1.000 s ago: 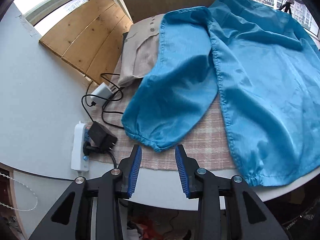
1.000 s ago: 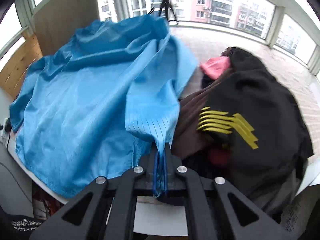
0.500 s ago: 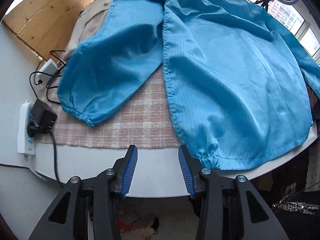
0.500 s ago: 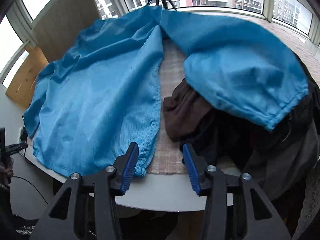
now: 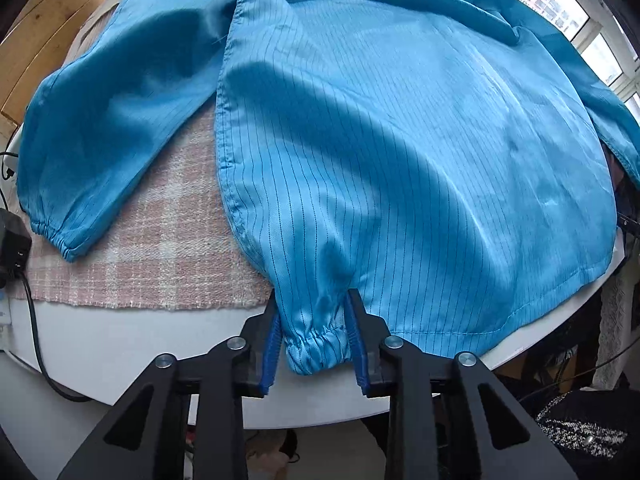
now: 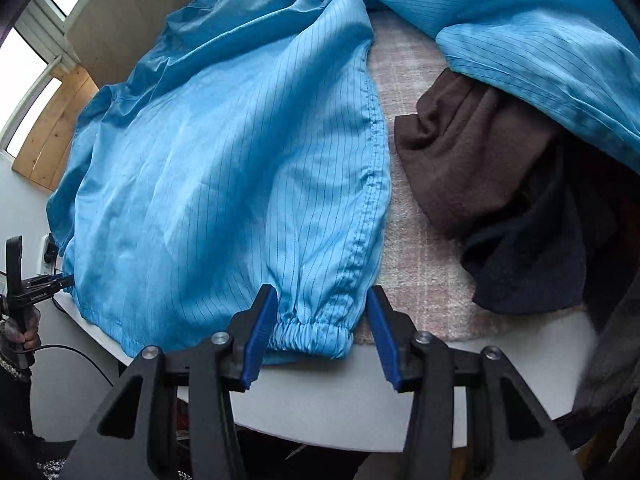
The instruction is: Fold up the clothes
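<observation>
A blue pin-striped jacket point(image 5: 400, 140) lies spread flat on a pink plaid cloth point(image 5: 160, 260) that covers the white table point(image 5: 140, 340). My left gripper point(image 5: 313, 298) points steeply down over the jacket's gathered hem corner point(image 5: 316, 344); its jaws are closing, with that corner between the blue pads. In the right wrist view my right gripper point(image 6: 321, 291) stands open astride the other elastic hem corner point(image 6: 308, 332) of the jacket point(image 6: 200, 160), pads clear of the fabric. One sleeve point(image 5: 100, 120) lies out to the left, the other sleeve point(image 6: 540, 60) to the right.
A brown garment point(image 6: 460, 152) and a dark navy one point(image 6: 528, 264) are heaped right of the jacket, partly under its sleeve. A black adapter point(image 5: 12, 248) with its cable sits at the table's left edge. A wooden board point(image 5: 48, 20) leans behind. The table rim runs just below both grippers.
The right gripper let go of the blue fabric and opened. Both grippers dropped toward the table edge and now straddle the jacket's two hem corners. The left jaws have narrowed.
</observation>
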Demonstrator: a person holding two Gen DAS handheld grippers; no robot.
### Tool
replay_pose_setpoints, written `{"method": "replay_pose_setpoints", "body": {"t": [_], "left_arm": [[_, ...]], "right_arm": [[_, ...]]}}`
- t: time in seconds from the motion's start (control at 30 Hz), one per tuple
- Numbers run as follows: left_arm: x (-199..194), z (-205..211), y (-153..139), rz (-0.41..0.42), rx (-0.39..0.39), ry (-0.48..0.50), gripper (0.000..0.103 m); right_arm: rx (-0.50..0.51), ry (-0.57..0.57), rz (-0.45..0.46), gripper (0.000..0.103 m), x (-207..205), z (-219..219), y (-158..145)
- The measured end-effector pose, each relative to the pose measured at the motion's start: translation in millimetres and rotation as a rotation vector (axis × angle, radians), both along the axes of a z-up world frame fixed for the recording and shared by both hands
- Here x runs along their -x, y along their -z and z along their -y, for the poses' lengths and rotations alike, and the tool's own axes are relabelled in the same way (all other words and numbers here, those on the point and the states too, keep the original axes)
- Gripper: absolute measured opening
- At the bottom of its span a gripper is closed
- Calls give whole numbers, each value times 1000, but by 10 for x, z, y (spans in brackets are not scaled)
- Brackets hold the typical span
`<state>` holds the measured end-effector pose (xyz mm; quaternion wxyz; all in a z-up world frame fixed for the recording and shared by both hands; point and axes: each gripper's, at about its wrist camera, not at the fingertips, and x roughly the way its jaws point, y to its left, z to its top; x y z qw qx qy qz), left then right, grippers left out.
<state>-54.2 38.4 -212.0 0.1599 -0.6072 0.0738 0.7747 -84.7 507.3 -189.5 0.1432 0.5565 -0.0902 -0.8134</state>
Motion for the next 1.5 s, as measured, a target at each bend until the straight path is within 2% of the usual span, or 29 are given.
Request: {"method": "replay_pose_setpoints", "body": {"t": [0.07,0.13,0.17,0.27,0.4,0.43,0.47,0.57,0.7,0.83,1.0,1.03,1.07,1.13,1.23,1.27,1.33,1.43,1.5], "left_arm": [[-3,-9,-7,-8,-8,1,16],[4,16,-35,-13,-19,-5,10],[5,42,-64,-16,-23,-10,9],[-5,142,-202,-31,-44,-26,6],[-108,329,-550,-69,-101,-43,6],[-154,359,-648,-81,-110,-38,6],[-200,388,-746,-94,-119,-33,6],[-304,403,-873,-94,-114,-14,6],[-420,433,-602,-24,-89,-1,6],[-465,410,-264,43,-45,-8,6],[-563,379,-198,65,-59,26,7],[-556,407,-205,73,-57,22,12],[-550,461,-242,70,-59,10,19],[-538,615,-362,49,-76,-23,22],[-469,907,-593,-13,-82,-77,27],[-432,1007,-654,-38,-65,-94,29],[-331,1199,-764,-87,-23,-125,30],[-45,1465,-861,-167,82,-160,30],[255,1623,-907,-203,113,-193,31]], "right_arm": [[1,-21,-22,44,4,18,1],[14,-36,-31,19,14,20,16],[36,-28,-26,10,25,-11,24],[109,42,-59,9,-4,-210,-100],[247,138,-116,8,-191,-513,-500],[281,156,-130,8,-254,-566,-614],[273,160,-153,8,-344,-576,-740],[201,180,-195,8,-601,-548,-923],[117,231,-112,8,-701,-551,-641],[15,219,-8,8,-695,-500,-303],[-66,207,97,10,-634,-535,-173],[-76,202,132,11,-607,-547,-173],[-73,205,133,13,-593,-563,-252],[-90,202,107,17,-558,-569,-481],[-161,162,25,31,-464,-505,-920],[-179,139,3,37,-405,-460,-1052],[-205,98,-42,38,-264,-354,-1301],[-167,-4,-95,42,6,-69,-1576],[-169,-68,-127,43,177,208,-1657]]}}
